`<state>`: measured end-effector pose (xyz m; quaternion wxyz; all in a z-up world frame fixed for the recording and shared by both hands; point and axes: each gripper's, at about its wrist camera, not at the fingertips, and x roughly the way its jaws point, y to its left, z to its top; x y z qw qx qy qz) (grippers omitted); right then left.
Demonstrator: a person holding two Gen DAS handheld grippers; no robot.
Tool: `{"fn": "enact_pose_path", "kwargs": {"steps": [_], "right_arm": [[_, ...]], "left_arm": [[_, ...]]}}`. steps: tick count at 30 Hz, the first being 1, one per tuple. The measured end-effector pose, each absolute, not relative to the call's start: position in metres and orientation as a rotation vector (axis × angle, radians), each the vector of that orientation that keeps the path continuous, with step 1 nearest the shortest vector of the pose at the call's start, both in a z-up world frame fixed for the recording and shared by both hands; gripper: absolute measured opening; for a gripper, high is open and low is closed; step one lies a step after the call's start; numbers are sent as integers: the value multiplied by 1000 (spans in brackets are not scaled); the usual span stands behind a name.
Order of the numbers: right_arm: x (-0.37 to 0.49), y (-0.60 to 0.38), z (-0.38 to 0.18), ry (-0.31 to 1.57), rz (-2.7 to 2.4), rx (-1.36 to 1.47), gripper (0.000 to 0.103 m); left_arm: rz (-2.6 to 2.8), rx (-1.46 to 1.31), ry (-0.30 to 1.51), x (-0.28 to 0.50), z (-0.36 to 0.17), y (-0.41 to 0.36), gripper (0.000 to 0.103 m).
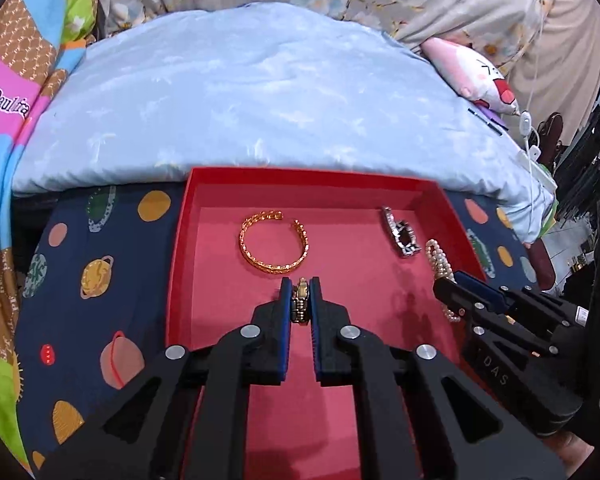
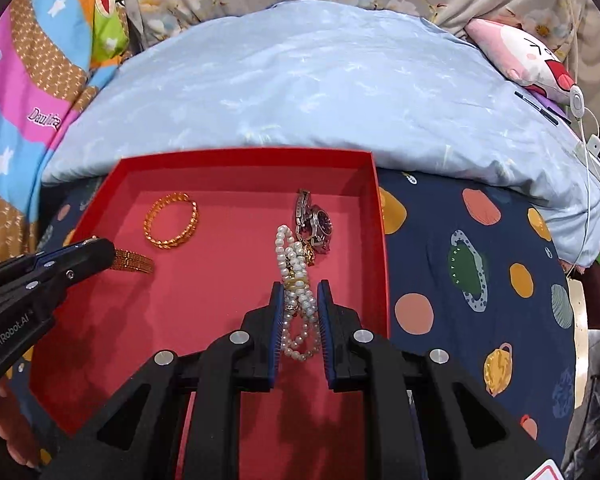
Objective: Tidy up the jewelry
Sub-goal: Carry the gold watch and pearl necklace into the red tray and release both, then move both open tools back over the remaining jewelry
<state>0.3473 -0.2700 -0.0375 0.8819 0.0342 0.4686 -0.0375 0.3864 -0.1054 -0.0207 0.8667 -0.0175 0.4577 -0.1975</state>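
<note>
Left gripper (image 1: 301, 294) pitched steeply down over the red box (image 1: 260, 188), jaws nearly shut, pinching a gold band (image 1: 301, 304) at the tips. Seen from the right wrist view, same gripper (image 2: 96, 250) coming in from 9 o'clock, black fingers low over the box floor, gold band (image 2: 134, 261) sticking out toward 3 o'clock past the tips. Part of a hand (image 2: 8, 432) visible at 8 o'clock in that view, under the gripper body.

Right gripper (image 2: 299, 292) also tilted steeply down, jaws narrow, clamped on a pearl bracelet (image 2: 296, 280); strands bunched between the blue pads, a loop hanging below toward 6 o'clock, the rest trailing up toward 12 o'clock. In the left wrist view, right gripper (image 1: 450, 282) entering from 4 o'clock, pearls (image 1: 438, 258) showing just beyond its tips near the box's right wall.

Inside the box: gold bangle (image 1: 274, 242) lying flat at 12 o'clock from the left jaws, just beside them, apart from the band. Watch (image 2: 314, 222) at 12 o'clock from the right jaws, near the far right corner, touching or overlapping the upper pearls; cannot tell which. Watch (image 1: 400, 232) at 2 o'clock from the left jaws.

Box resting on a dark planet-print sheet (image 2: 460, 280) on a bed, pale blue pillow (image 1: 260, 92) against its far wall at 12 o'clock.
</note>
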Motion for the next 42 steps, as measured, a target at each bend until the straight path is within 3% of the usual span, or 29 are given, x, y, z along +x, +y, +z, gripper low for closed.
{"fn": "enact_pose_path", "kwargs": {"steps": [6,10,11,21,36,39,42], "right_arm": [[339,-276,-36,941,-79,111,21],[320,-285,-21,905,-79,164,22],[310,-288,-15,893,-79,177,22],[214,-286,18,862,-93,196,31],[98,-254,14,915,-69,209,34],[84,-249,9,929,-69,210,34],[69,-245,3,945,-70,211,34]], "left_arm": [[-399,-55,958,390,-24,-101,9],[-373,-71,941,385,-14,-93,36],[-369,-81,928,381,-9,-89,39],[-362,-33,863,309,34,-70,44],[-377,-42,944,180,24,-35,44],[-365,-49,961,166,19,-27,53],[-353,-46,967,150,14,-19,54]]}}
